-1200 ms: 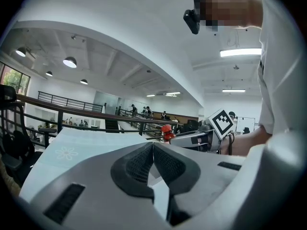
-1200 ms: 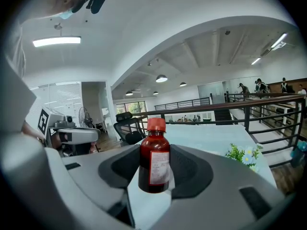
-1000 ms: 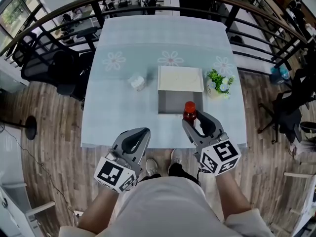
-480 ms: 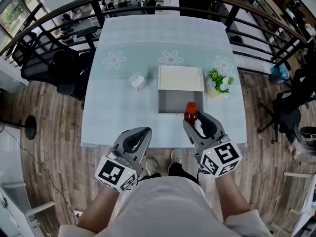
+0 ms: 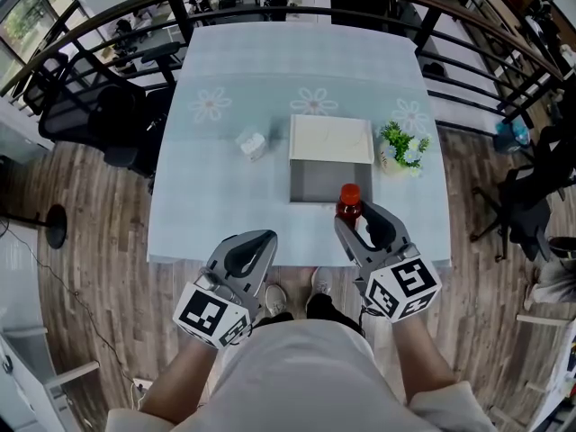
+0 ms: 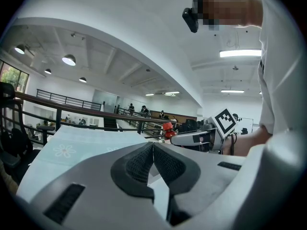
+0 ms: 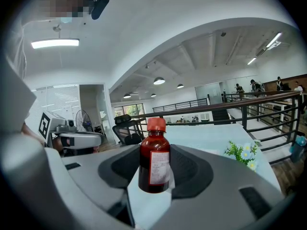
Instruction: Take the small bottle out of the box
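Observation:
A small dark-red bottle with a red cap and a white label stands upright between the jaws of my right gripper, which is shut on it. It is held just in front of the grey box, near the table's front edge. The box's white lid lies open behind it. In the right gripper view the bottle fills the gap of the right gripper. My left gripper hangs shut and empty past the table's front edge; in its own view the left gripper has its pads touching.
A small potted plant stands right of the box, and a crumpled white object lies to its left on the pale blue tablecloth. Black office chairs stand left of the table, and a curved black railing runs behind it.
Hardly anything differs: the right gripper and the bottle have drifted very slightly towards me, and the left gripper has stayed put.

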Motion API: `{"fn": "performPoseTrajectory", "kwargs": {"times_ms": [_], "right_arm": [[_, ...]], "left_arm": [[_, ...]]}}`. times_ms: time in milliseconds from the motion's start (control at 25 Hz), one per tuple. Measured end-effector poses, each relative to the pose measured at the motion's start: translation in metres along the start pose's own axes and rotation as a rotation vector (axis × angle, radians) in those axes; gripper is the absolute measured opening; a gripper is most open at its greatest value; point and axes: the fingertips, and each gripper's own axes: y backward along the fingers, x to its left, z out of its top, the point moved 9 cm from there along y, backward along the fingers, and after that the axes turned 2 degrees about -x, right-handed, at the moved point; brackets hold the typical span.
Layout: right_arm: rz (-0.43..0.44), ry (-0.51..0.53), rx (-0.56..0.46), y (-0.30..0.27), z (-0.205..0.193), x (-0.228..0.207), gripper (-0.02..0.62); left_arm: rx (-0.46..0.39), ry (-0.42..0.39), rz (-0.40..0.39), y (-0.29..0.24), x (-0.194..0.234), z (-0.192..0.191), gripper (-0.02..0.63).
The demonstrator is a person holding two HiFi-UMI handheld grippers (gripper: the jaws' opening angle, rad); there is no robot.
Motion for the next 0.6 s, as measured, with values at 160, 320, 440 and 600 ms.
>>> {"fn": "performPoseTrajectory", "kwargs": {"times_ms": [160, 320, 440, 600], "right_arm": [[0.003, 0.0, 0.003, -0.0012, -0.0003, -0.0014, 0.208], [0.006, -0.001, 0.005, -0.0019, 0.0004, -0.0028, 0.207], [0.009, -0.003, 0.004, -0.0046, 0.0006, -0.0052, 0.208], [0.013, -0.003, 0.005, -0.0086, 0.0003, -0.0085, 0.209]], "left_arm": [[0.0, 0.001, 0.003, -0.0009, 0.0003, -0.0003, 0.021], [0.003, 0.001, 0.007, -0.0022, 0.0, 0.0006, 0.021], [0.002, 0.001, 0.009, -0.0049, 0.0013, 0.0006, 0.021], [0.004, 0.004, 0.014, -0.0085, 0.0037, -0.0007, 0.021]]}}
